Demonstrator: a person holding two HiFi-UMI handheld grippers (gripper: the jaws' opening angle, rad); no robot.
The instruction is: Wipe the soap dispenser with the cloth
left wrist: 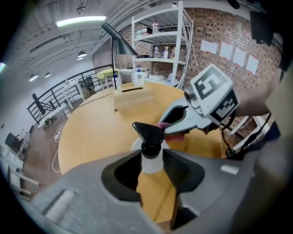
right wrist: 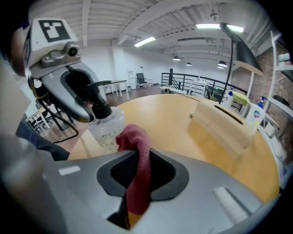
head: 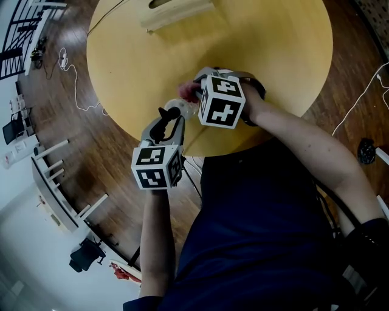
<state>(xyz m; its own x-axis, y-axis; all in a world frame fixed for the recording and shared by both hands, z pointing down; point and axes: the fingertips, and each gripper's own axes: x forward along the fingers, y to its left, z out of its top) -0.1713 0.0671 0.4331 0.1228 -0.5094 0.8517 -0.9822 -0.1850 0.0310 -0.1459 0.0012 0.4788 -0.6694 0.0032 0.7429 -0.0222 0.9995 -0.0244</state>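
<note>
A clear soap dispenser (right wrist: 106, 127) with a black pump head (left wrist: 149, 132) stands near the front edge of the round yellow table (head: 273, 48). My left gripper (left wrist: 151, 159) is shut on its neck just under the pump; in the head view this gripper (head: 172, 116) reaches up from the lower left. My right gripper (right wrist: 137, 160) is shut on a red cloth (right wrist: 136, 151), which bunches above the jaws and hangs down between them. The cloth (left wrist: 176, 135) sits right beside the bottle, at or very near its side, with the right gripper (head: 196, 90) coming in from the right.
A low wooden box (head: 176, 13) with a slot on top stands at the far side of the table. Beyond it are a black lamp (left wrist: 116, 41) and white shelves (left wrist: 160, 45) with bottles. Cables (head: 73, 76) lie on the wooden floor to the left.
</note>
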